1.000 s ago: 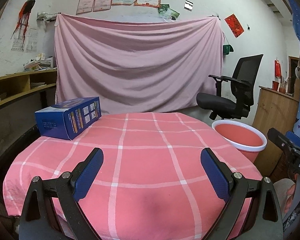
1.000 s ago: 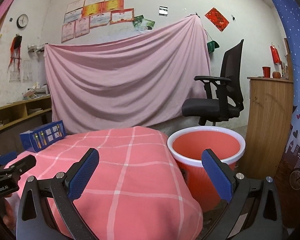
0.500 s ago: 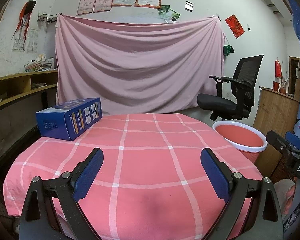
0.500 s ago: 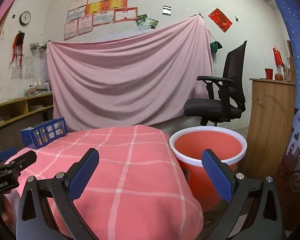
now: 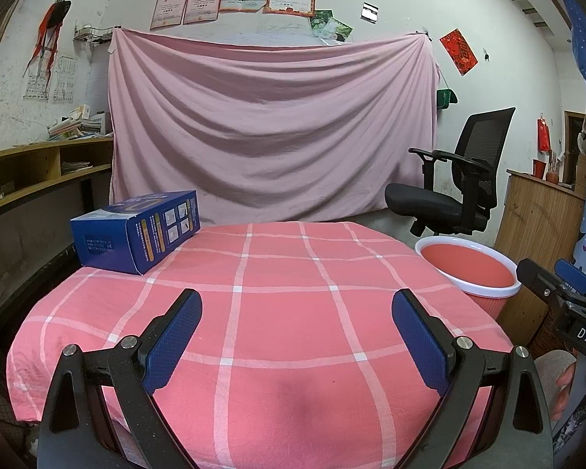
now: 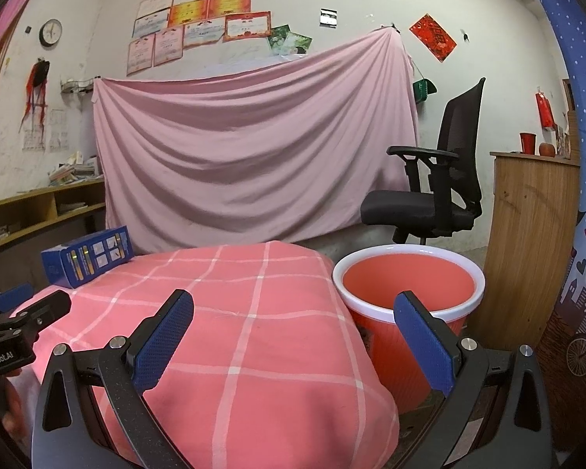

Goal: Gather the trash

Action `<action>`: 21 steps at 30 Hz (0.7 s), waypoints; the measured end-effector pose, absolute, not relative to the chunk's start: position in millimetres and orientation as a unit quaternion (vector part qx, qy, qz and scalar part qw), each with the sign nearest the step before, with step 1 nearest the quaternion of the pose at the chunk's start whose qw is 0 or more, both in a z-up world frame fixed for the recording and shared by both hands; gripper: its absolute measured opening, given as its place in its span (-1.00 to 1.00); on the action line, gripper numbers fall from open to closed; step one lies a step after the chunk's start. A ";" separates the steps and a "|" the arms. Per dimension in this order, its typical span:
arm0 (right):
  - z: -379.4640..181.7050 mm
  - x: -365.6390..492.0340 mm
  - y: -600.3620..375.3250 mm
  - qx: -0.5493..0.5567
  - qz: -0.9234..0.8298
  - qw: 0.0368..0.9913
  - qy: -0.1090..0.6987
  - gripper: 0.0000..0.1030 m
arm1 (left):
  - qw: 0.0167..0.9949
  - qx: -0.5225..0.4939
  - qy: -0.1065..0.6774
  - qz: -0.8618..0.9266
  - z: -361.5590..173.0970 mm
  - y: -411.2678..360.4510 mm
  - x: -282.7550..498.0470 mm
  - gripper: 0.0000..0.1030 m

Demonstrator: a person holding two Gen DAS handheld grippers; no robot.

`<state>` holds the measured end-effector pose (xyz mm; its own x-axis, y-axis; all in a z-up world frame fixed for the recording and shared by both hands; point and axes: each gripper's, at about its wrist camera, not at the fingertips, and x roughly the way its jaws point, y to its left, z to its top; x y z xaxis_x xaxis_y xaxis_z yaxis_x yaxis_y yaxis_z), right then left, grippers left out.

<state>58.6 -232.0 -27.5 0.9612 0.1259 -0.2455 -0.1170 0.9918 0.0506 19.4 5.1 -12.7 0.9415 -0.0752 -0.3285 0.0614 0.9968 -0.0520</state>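
Left gripper (image 5: 295,336) at the bottom of its frame, jaws wide apart, nothing between them, held above the near edge of the checked tablecloth (image 5: 285,305). Right gripper (image 6: 293,336) likewise spread and empty, low in its frame, straddling the right end of the table and the bin.

Only visible piece of likely trash: blue box (image 5: 136,230), lying on its side at the left middle of the left view, on the far left corner of the table, well apart from both grippers. Red bin (image 6: 408,293) with white rim on the floor just beside the table's right end, at the lower right of the right view.

Probable risks from here:
- Box wide and smooth; a clamp across the long side likely too broad, so a slip or a push off the far edge.
- Loose cloth; dragging fingers could bunch it and shift the box.
- Long carry across the table to the bin; a weak hold could drop the box short of the rim.
- Both grippers near each other at the right edge; possible bump during a crossing.
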 end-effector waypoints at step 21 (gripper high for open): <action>-27.5 58.0 -228.7 0.018 0.061 0.990 0.126 1.00 | 0.985 -0.020 0.167 -0.034 -13.0 5.3 19.6 0.85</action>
